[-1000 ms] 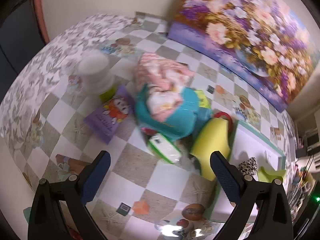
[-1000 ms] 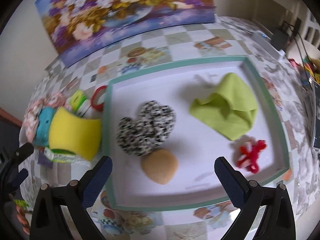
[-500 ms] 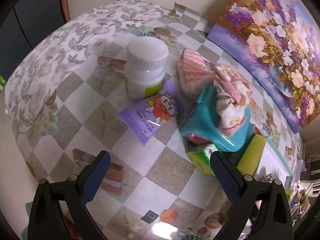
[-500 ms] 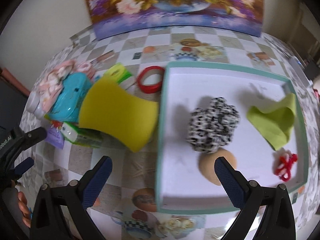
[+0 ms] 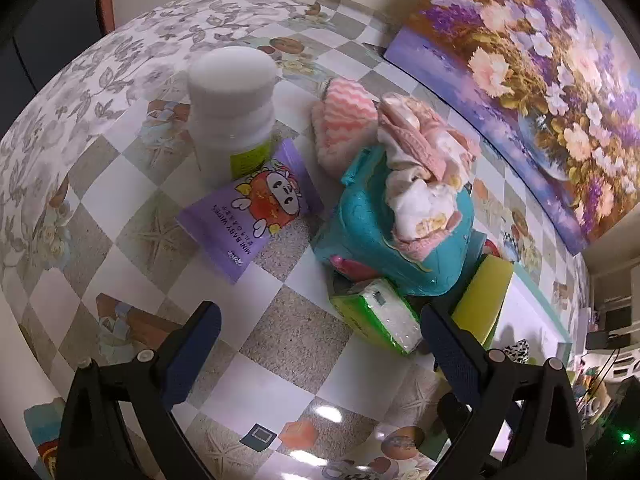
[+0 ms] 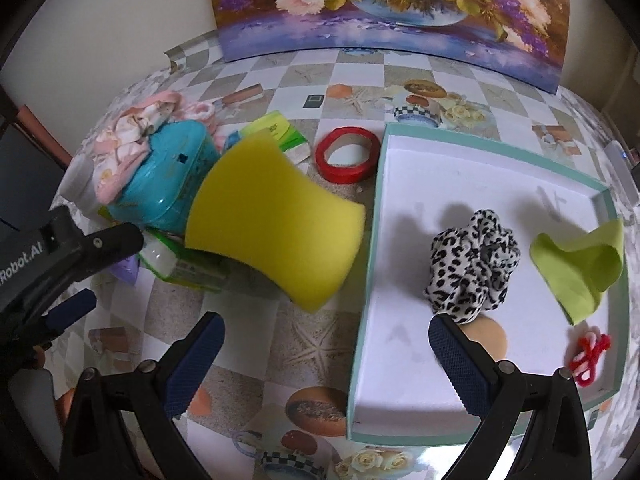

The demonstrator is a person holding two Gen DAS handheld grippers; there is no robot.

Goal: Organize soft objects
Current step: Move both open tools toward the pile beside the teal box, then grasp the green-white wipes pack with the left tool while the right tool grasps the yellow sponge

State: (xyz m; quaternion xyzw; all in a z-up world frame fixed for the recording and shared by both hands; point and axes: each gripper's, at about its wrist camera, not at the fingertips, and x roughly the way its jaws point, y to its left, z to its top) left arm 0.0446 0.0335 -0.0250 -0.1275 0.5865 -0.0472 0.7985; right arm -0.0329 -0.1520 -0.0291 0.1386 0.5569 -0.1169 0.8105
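Observation:
A yellow sponge (image 6: 276, 216) leans on a teal plastic toy (image 6: 168, 184) left of the white tray (image 6: 416, 384). The tray holds a leopard-print scrunchie (image 6: 472, 264), a green cloth (image 6: 580, 268), a tan puff (image 6: 486, 338) and a red yarn bow (image 6: 588, 354). A pink floral cloth (image 5: 420, 176) lies on the teal toy (image 5: 376, 236), with a pink chevron cloth (image 5: 344, 120) behind. My right gripper (image 6: 320, 352) is open and empty, in front of the sponge. My left gripper (image 5: 316, 344) is open and empty, near a green tissue pack (image 5: 380, 316).
A white jar (image 5: 232, 108) and a purple baby-wipes pack (image 5: 256, 208) stand left of the toy. A red tape ring (image 6: 346, 154) lies behind the sponge. A flower painting (image 6: 392, 4) leans on the back wall. The left gripper's body (image 6: 52, 264) shows at the right view's left edge.
Both grippers have swung left, away from the tray and toward the pile. The left view has closed in on the jar, wipes and teal toy. Both stayed open.

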